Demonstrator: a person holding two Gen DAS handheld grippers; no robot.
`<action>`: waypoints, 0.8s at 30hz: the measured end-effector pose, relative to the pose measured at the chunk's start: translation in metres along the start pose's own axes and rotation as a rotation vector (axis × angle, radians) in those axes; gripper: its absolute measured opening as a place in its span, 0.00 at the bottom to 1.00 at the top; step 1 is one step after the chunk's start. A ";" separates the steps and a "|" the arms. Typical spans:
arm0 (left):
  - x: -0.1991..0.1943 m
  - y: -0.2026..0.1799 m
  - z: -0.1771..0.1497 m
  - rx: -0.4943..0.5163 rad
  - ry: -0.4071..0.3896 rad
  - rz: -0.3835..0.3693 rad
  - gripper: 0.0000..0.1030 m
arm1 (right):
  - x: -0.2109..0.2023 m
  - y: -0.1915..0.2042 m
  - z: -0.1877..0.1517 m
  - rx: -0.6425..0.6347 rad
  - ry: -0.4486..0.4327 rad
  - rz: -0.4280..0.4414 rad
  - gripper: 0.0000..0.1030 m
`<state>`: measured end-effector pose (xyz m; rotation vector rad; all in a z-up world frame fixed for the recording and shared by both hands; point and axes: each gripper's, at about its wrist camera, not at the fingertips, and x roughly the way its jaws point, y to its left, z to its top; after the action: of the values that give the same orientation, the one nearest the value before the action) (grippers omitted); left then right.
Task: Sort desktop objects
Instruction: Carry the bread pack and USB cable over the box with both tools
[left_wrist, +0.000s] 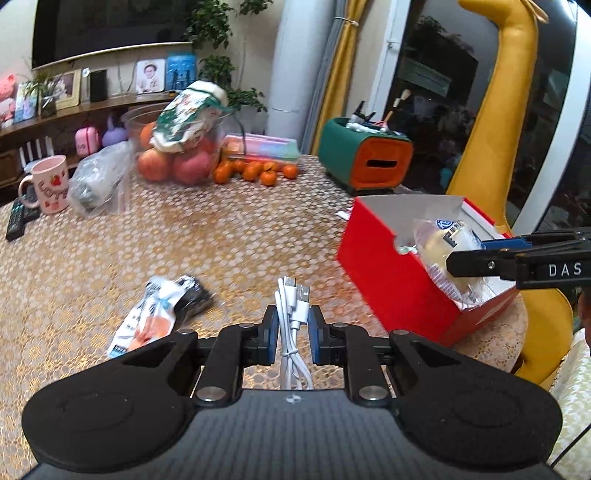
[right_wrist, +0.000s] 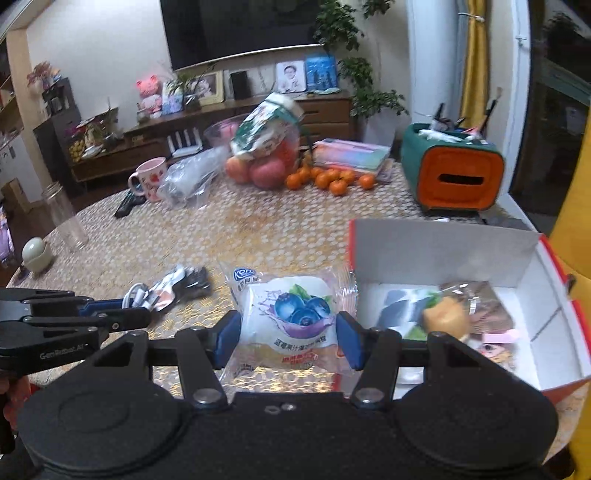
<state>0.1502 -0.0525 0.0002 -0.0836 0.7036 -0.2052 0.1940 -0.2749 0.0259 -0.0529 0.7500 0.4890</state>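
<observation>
Currently, left wrist view: the left claw (left_wrist: 291, 334) pinches a coiled white cable (left_wrist: 291, 314) above the desk (left_wrist: 221, 236); a snack packet (left_wrist: 155, 314) lies below, the red box (left_wrist: 391, 269) to the right.

Right wrist view: the right claw (right_wrist: 288, 338) pinches a blueberry cake packet (right_wrist: 291, 314) beside the box's open rim.

Judged step: carrying both items to the box. Next, position each over the box interior, then release.

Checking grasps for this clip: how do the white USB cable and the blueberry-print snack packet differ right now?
The white USB cable is a thin coiled bundle; the blueberry-print snack packet is a wide, puffy pouch. The cable sits in the left hand-held gripper, jaws nearly closed; the packet fills the right hand-held gripper, jaws wider. Both are clamped between blue pads.
</observation>
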 end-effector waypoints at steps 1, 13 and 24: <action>0.001 -0.004 0.002 0.007 0.000 -0.004 0.15 | -0.003 -0.004 0.000 0.006 -0.005 -0.006 0.54; 0.022 -0.063 0.025 0.097 -0.006 -0.074 0.15 | -0.034 -0.072 -0.005 0.094 -0.066 -0.116 0.54; 0.055 -0.128 0.045 0.197 0.018 -0.146 0.15 | -0.038 -0.129 -0.007 0.157 -0.075 -0.213 0.54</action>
<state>0.1999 -0.1888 0.0177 0.0557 0.6927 -0.4150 0.2228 -0.4065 0.0296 0.0319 0.6981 0.2268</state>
